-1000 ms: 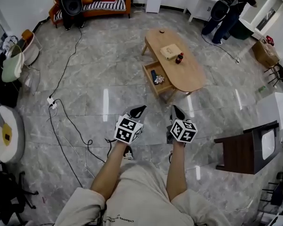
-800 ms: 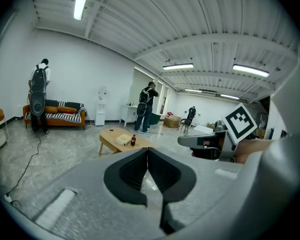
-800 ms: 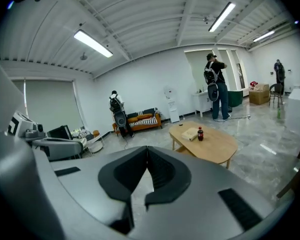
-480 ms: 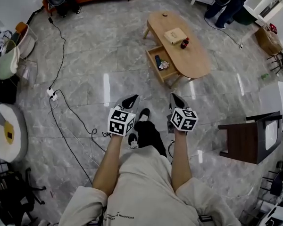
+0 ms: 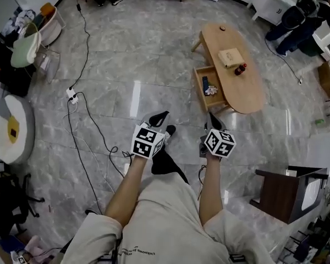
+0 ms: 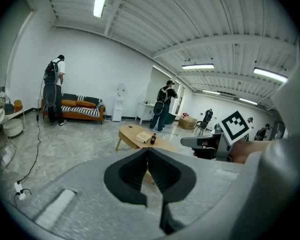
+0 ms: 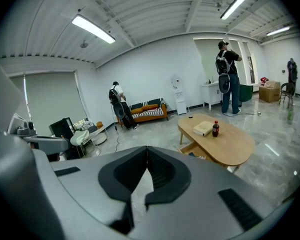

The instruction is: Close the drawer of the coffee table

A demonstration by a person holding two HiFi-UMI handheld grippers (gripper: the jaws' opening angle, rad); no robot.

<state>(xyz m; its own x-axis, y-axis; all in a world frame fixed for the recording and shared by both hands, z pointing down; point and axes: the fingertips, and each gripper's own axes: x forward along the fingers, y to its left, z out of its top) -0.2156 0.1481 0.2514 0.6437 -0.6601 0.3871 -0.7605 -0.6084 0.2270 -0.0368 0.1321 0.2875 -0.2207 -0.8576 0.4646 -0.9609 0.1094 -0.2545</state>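
An oval wooden coffee table [image 5: 252,87] stands on the marble floor ahead and to the right. Its drawer [image 5: 209,86] is pulled out on the left side, with a dark item and a white item inside. Both grippers are held low in front of me, well short of the table. My left gripper [image 5: 159,117] is shut and holds nothing, and my right gripper [image 5: 214,121] is likewise shut and bare. The table [image 7: 221,140] shows in the right gripper view, the table [image 6: 140,138] in the left gripper view too.
A book [image 5: 230,56] and a dark bottle [image 5: 241,69] rest on the tabletop. A power strip and cables [image 5: 72,95] trail over the floor at left. A dark brown side table [image 5: 280,190] stands near right. A person [image 5: 298,22] stands beyond the table.
I have stepped forward with both grippers, and my view has swung left, so the table now sits further right and lower in the head view. Both grippers stay shut.
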